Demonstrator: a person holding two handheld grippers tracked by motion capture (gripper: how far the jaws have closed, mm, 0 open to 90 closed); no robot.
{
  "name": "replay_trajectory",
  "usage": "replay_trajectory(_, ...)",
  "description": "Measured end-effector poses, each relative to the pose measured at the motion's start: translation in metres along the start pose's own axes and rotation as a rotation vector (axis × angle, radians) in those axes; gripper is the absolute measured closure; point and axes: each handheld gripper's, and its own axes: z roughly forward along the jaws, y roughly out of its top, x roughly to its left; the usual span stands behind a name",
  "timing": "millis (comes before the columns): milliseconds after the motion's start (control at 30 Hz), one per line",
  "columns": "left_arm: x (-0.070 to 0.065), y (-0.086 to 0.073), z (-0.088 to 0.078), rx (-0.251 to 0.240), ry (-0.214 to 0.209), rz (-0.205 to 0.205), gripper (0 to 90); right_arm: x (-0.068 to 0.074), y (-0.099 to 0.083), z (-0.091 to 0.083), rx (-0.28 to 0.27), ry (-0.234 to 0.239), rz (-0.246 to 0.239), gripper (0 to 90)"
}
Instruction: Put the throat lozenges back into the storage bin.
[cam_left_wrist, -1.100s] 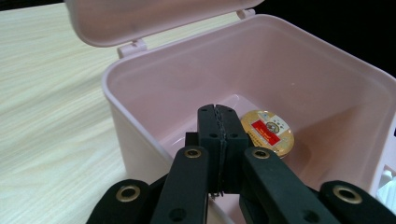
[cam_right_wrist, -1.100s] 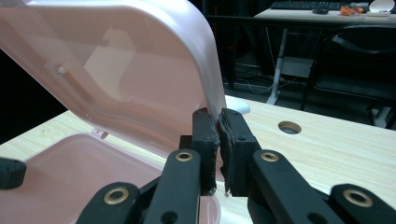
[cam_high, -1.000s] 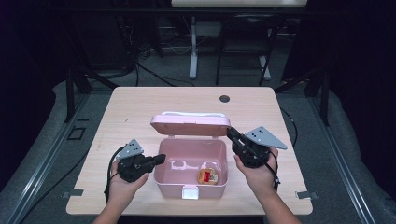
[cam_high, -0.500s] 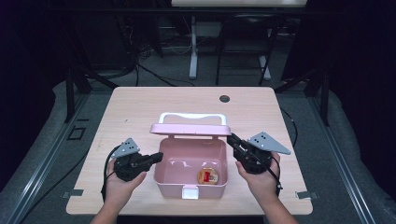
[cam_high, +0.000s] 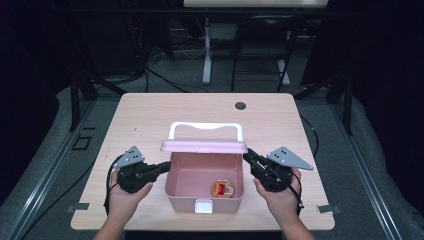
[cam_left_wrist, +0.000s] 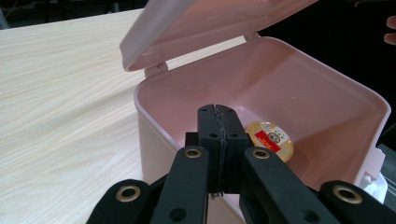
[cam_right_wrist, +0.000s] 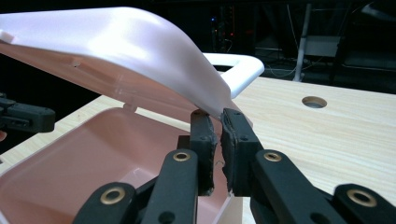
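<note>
A pink box (cam_high: 204, 201) stands open at the table's front middle, with a round yellow and red item (cam_high: 223, 188) on its floor. The pink lid (cam_high: 204, 146) hangs half lowered over the box, its white handle (cam_high: 205, 126) behind it. My right gripper (cam_high: 248, 155) is shut on the lid's right front corner (cam_right_wrist: 212, 105). My left gripper (cam_high: 164, 166) is shut with nothing between its jaws, its tip at the box's left wall. In the left gripper view the shut left gripper (cam_left_wrist: 219, 109) points over the rim at the round item (cam_left_wrist: 269, 136).
A dark round hole (cam_high: 240, 105) lies in the wooden table (cam_high: 150, 120) behind the box. The table's left and far parts are bare. Dark stands and cables fill the floor beyond the far edge.
The lid has swung forward from leaning back to half lowered over the box, with the right gripper moving along on its corner. The left gripper has stayed by the left wall.
</note>
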Motion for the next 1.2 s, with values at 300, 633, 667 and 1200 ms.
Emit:
replay_trajectory(300, 0.001, 0.001, -0.004, 0.0, -0.013, -0.003, 90.0, 0.002, -0.011, -0.006, 0.018, 0.019, 0.025, 82.2)
replay_trajectory(633, -0.007, 0.006, -0.007, -0.001, -0.031, 0.017, 90.0, 0.002, -0.017, -0.008, 0.031, 0.033, 0.034, 82.2)
replay_trajectory(667, -0.007, 0.006, -0.007, 0.008, -0.031, 0.021, 90.0, 0.002, -0.017, -0.009, 0.035, 0.034, 0.034, 82.2)
replay_trajectory(1200, -0.016, 0.015, -0.014, -0.002, -0.042, 0.021, 90.0, 0.003, -0.025, -0.013, 0.053, 0.059, 0.051, 80.5)
